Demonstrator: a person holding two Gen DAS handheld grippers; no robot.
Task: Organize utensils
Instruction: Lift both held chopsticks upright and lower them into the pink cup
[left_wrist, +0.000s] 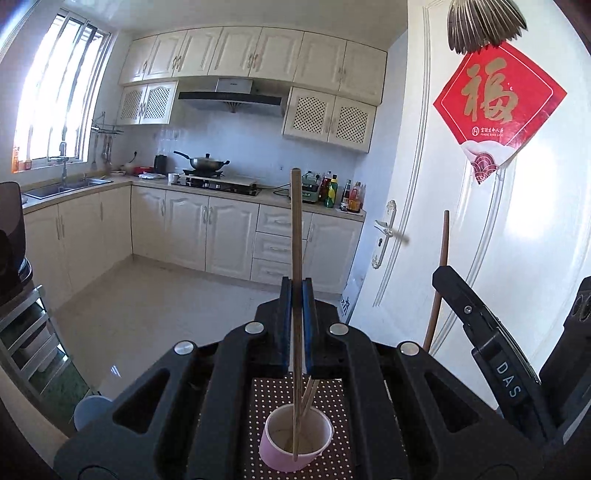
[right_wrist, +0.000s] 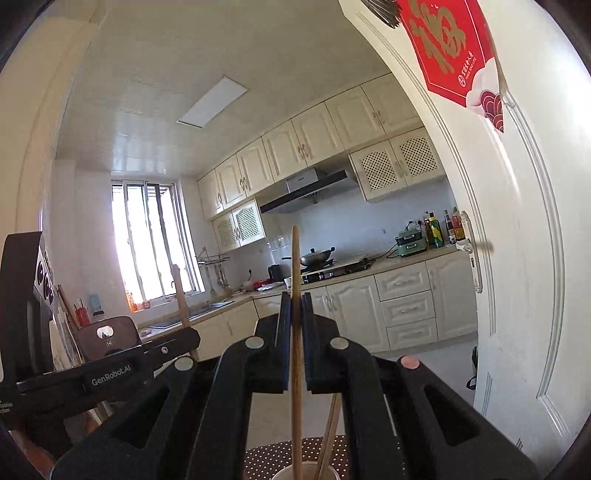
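Observation:
My left gripper (left_wrist: 296, 291) is shut on a light wooden chopstick (left_wrist: 295, 229) that stands upright. Its lower end reaches down into a pink paper cup (left_wrist: 291, 448). Two more chopsticks (left_wrist: 309, 397) lean inside that cup, which sits on a brown mat with white dots (left_wrist: 334, 400). At the right of the left wrist view, the right gripper (left_wrist: 443, 275) holds a darker stick (left_wrist: 444, 240). In the right wrist view my right gripper (right_wrist: 295, 306) is shut on its chopstick (right_wrist: 295, 266), also upright over the cup's rim (right_wrist: 286, 473). The left gripper (right_wrist: 186, 338) shows at the left with its stick (right_wrist: 179, 291).
A white door (left_wrist: 498, 258) with a red paper sign (left_wrist: 496, 110) and a metal handle (left_wrist: 386, 229) stands close on the right. Cream kitchen cabinets (left_wrist: 192, 225), a stove with a wok (left_wrist: 207, 162) and a sink (left_wrist: 70, 188) lie beyond. A metal rack (left_wrist: 33, 343) is at the left.

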